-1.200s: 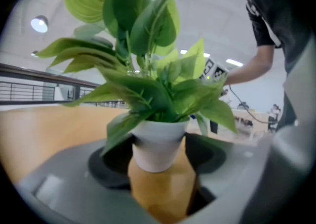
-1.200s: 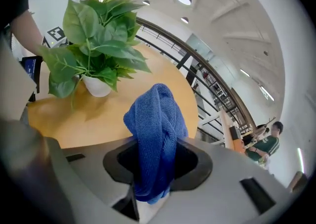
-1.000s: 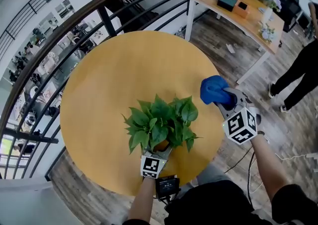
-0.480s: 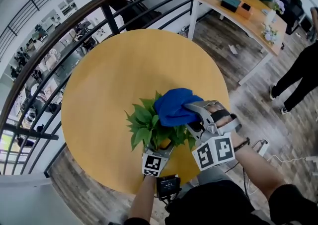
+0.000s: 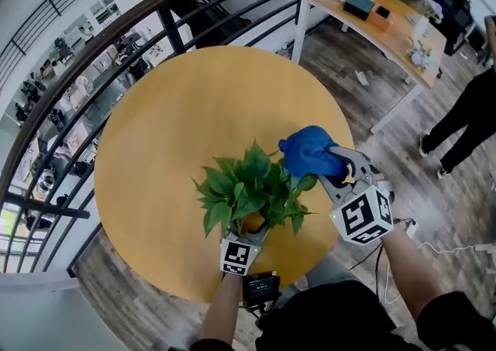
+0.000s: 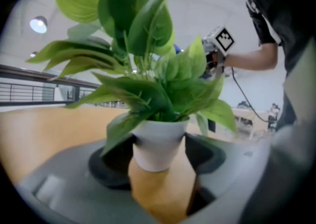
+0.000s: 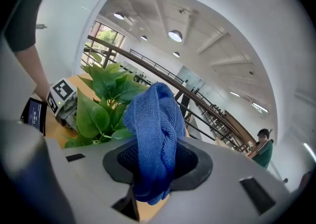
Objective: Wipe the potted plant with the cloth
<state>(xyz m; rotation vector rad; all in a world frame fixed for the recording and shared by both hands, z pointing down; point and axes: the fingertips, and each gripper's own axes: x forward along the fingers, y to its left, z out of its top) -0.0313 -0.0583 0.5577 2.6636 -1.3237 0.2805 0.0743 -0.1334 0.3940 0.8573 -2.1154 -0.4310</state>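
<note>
While the left gripper (image 6: 159, 156) clamps the plant's (image 5: 249, 187) white pot (image 6: 158, 141) near the table's (image 5: 170, 101) near edge, the right gripper (image 5: 332, 165) pinches the blue cloth (image 5: 308, 151) at the right-hand leaves (image 5: 291, 206), so wiping seems under way, with most leaves probably left to do.

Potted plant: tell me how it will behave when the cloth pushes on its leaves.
The potted plant looks top-heavy, with broad leaves over a small pot, so alone it might tip. The left gripper clamps the pot, so probably not. The thin-stemmed leaves will likely bend under the cloth.
</note>
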